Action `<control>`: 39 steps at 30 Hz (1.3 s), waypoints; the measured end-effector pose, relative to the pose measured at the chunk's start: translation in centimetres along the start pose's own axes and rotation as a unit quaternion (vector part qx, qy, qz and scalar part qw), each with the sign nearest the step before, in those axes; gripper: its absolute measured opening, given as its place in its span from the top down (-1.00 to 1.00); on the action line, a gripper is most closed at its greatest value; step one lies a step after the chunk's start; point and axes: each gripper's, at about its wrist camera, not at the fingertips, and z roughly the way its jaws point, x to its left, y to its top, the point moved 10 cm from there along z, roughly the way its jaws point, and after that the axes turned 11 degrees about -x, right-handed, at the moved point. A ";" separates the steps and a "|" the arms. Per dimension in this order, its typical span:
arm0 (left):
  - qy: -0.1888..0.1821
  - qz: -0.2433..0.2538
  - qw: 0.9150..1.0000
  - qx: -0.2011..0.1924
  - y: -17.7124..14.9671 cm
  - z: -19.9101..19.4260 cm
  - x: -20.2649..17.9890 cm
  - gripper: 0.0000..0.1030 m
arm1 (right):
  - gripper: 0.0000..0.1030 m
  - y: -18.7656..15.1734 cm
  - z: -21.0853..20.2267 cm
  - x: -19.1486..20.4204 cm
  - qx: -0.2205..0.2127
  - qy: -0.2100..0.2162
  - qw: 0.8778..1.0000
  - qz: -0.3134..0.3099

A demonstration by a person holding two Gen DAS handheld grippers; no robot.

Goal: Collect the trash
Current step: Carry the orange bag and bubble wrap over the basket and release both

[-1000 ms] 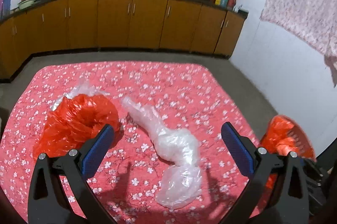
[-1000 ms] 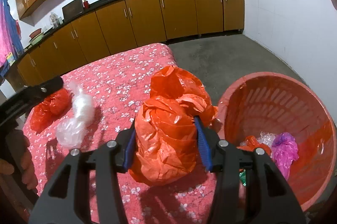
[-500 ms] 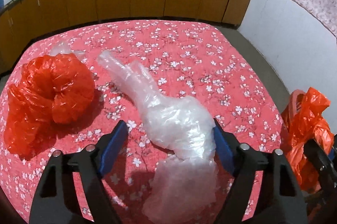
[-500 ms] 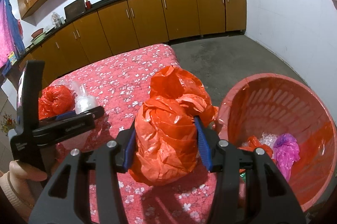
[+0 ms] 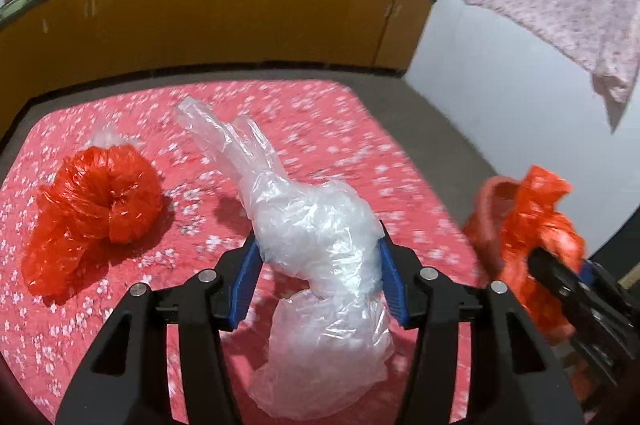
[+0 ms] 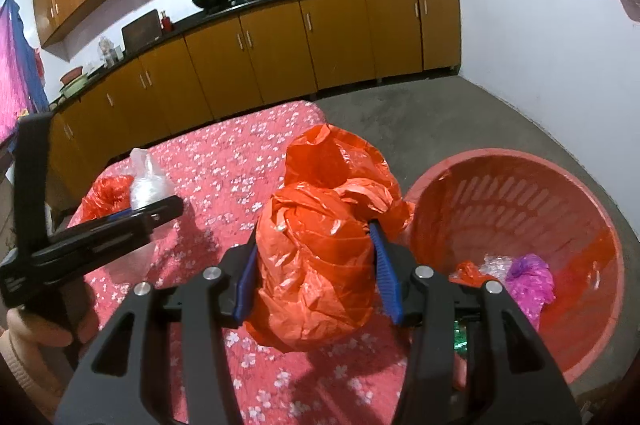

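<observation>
The right claw [image 6: 316,277] is clamped on a crumpled orange bag [image 6: 316,265], held above the red flowered bed [image 6: 248,165]. The pink basket [image 6: 500,193] stands just to this claw's right, on the floor beside the bed, with some trash already inside. The right claw is much the nearer of the two to the basket, so its drop looks likely to come first. The left claw [image 5: 318,281] is clamped on a clear plastic bag [image 5: 316,237], whose long axis runs away from the claw. A second red bag [image 5: 96,213] lies on the bed to the left, apart from both claws.
</observation>
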 end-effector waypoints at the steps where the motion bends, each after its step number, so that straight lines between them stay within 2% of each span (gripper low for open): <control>1: -0.008 0.002 1.000 -0.003 0.1 -0.4 -0.6 -0.05 | 0.04 0.2 -0.6 -0.4 -0.005 -0.004 1.000 0.001; 10: -0.079 0.043 0.996 -0.022 -0.5 -4.1 -8.0 -0.05 | 0.04 1.2 -5.3 -5.4 -0.038 -0.056 0.997 0.025; 21: -0.151 0.079 0.985 -0.018 -1.3 -3.5 -16.4 -0.05 | 0.04 1.7 -9.5 -13.2 -0.062 -0.129 0.989 0.042; 28: -0.184 0.096 0.978 -0.013 -1.5 -2.7 -20.6 -0.05 | 0.04 2.2 -10.2 -16.7 -0.070 -0.146 0.985 0.057; 39: -0.206 0.107 0.973 0.009 -2.7 0.2 -24.4 -0.05 | 0.04 3.0 -9.5 -19.4 -0.071 -0.146 0.983 0.082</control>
